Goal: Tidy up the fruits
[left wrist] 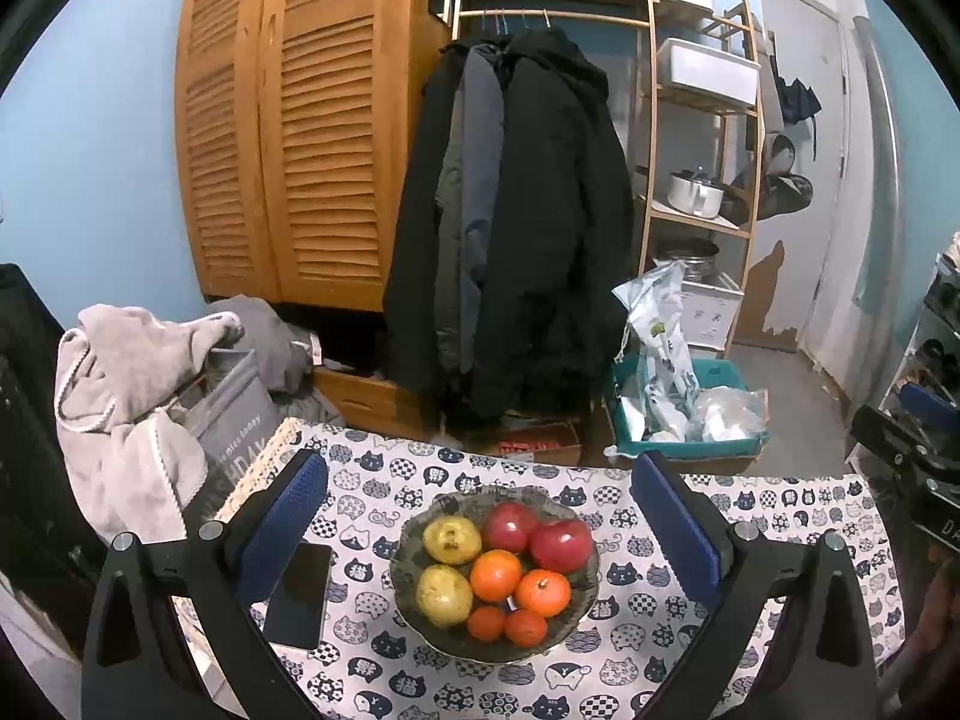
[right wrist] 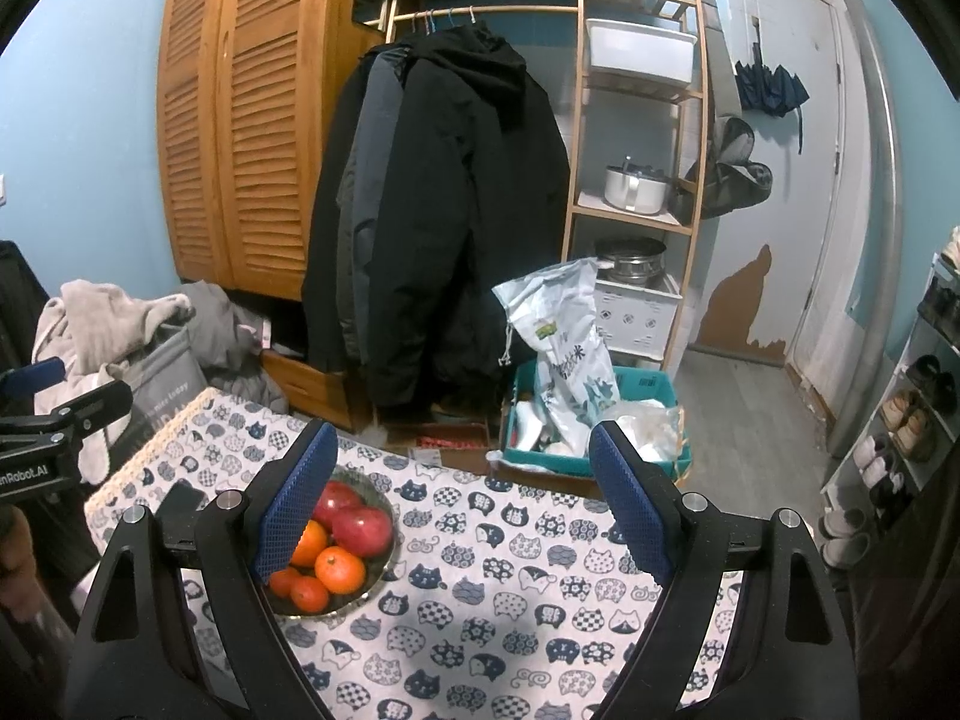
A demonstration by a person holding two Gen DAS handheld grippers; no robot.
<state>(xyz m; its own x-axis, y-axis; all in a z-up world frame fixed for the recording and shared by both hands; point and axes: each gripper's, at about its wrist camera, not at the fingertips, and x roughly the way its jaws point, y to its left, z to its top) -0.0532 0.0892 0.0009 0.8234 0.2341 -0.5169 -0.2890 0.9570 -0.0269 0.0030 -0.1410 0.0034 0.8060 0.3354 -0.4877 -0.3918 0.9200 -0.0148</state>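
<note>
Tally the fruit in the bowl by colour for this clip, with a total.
In the bowl, left wrist view:
Red: 2
Yellow: 2
Orange: 4
Total: 8

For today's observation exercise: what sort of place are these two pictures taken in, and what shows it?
Probably a small lived-in home, an entry or storage corner. Coats hang on a rail, a wooden shelf holds pots, and a bowl of fruit sits on a cat-print tablecloth.
</note>
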